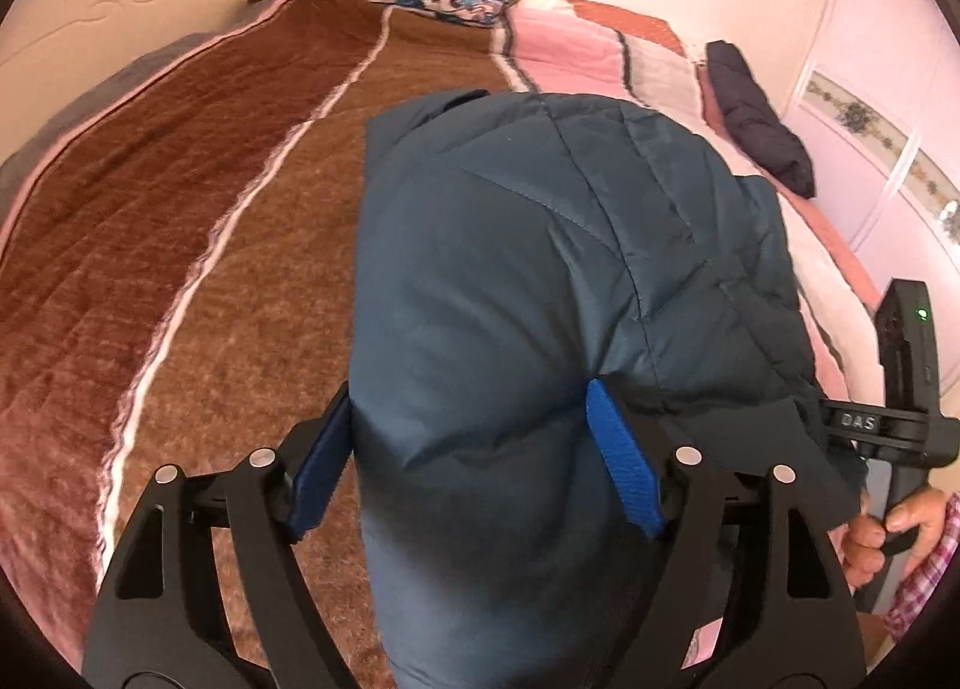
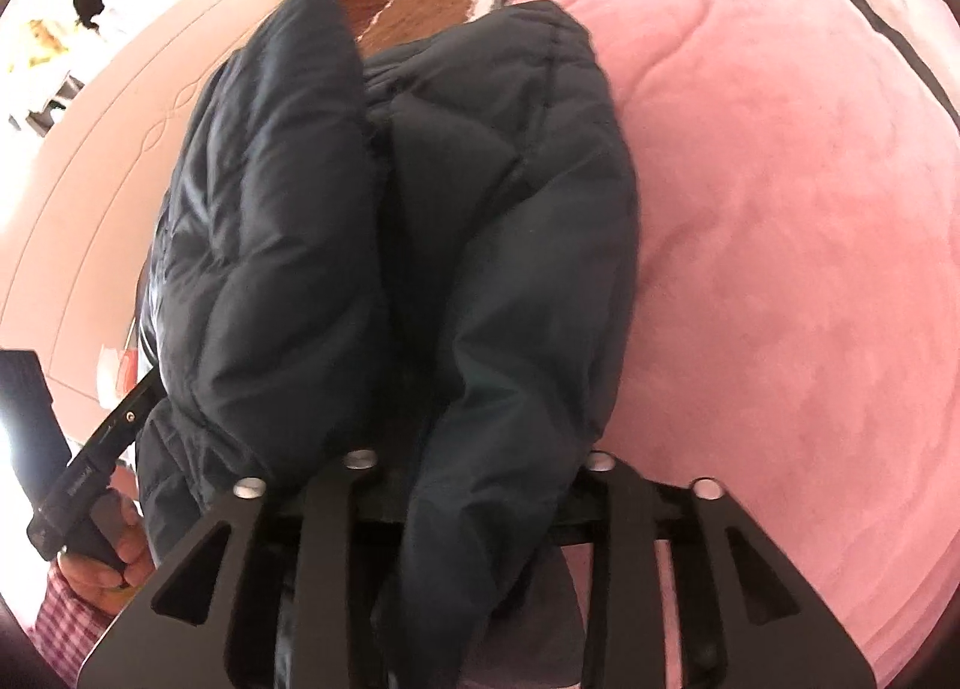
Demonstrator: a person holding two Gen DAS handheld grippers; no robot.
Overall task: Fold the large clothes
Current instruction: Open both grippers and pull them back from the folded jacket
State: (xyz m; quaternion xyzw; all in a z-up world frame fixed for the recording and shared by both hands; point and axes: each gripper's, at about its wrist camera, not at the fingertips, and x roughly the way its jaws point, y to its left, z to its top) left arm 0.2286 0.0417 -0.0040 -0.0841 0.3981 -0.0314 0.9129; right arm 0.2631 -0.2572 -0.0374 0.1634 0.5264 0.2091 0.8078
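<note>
A: Left wrist view: our left tool pinches the puffy blue jacket, its bulk running forward over the brown bedspread.

B: Right wrist view: our right tool is buried in jacket folds above the pink blanket; its grip we cannot tell.
</note>
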